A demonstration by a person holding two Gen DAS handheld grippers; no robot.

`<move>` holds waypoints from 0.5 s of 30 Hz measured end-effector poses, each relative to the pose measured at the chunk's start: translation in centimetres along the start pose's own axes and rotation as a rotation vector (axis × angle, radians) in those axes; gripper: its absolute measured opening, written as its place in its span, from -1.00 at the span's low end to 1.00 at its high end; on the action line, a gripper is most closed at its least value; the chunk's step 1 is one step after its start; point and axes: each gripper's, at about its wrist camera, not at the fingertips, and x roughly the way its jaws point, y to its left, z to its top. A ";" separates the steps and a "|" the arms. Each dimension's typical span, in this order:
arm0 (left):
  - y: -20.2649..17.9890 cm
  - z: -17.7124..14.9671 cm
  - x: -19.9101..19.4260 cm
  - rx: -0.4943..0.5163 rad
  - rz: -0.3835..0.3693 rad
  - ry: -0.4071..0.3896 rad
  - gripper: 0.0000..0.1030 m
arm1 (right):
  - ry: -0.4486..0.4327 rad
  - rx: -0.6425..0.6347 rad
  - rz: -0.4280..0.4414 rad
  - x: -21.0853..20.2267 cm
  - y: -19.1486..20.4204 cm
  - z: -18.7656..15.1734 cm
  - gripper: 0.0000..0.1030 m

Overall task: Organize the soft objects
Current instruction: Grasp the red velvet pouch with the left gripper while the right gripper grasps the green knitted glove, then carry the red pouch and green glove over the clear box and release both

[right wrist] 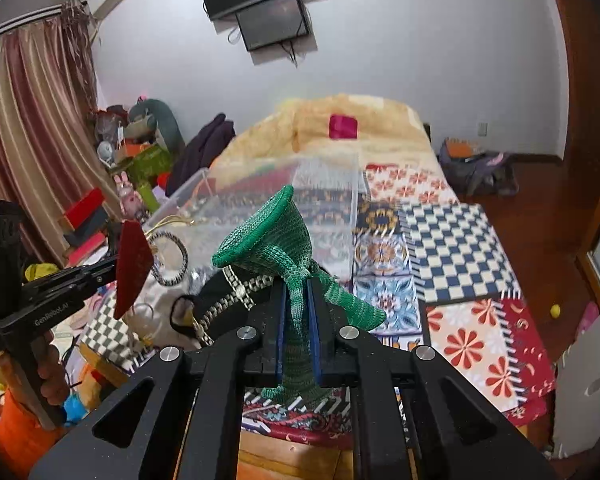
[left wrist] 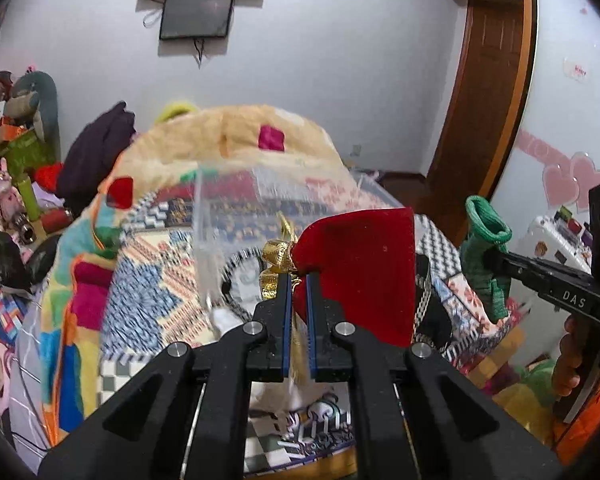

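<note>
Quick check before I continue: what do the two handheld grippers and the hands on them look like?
Both grippers, left gripper and right gripper, are matte black with blue finger pads and silver pivot bolts. The right shows white "DAS" lettering, the left "GenRobot.AI". Bare hands grip the handles; orange sleeve.

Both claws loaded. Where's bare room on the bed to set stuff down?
Free: the patchwork quilt right of the clear bin, out to the bed's right edge. Crowded: near-left corner, with the black bag and its chain strap. Left claw holds the red pouch; right claw holds the green knit piece.
</note>
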 end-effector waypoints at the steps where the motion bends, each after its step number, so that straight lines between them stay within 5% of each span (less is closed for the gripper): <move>1: 0.1 0.5 -0.2 0.001 0.008 -0.014 -0.89 | -0.008 -0.001 -0.001 -0.1 0.0 0.3 -0.83; 15: 0.6 7.7 -0.2 0.045 0.073 -0.137 -0.89 | -0.115 -0.030 0.010 2.0 1.6 6.7 -0.83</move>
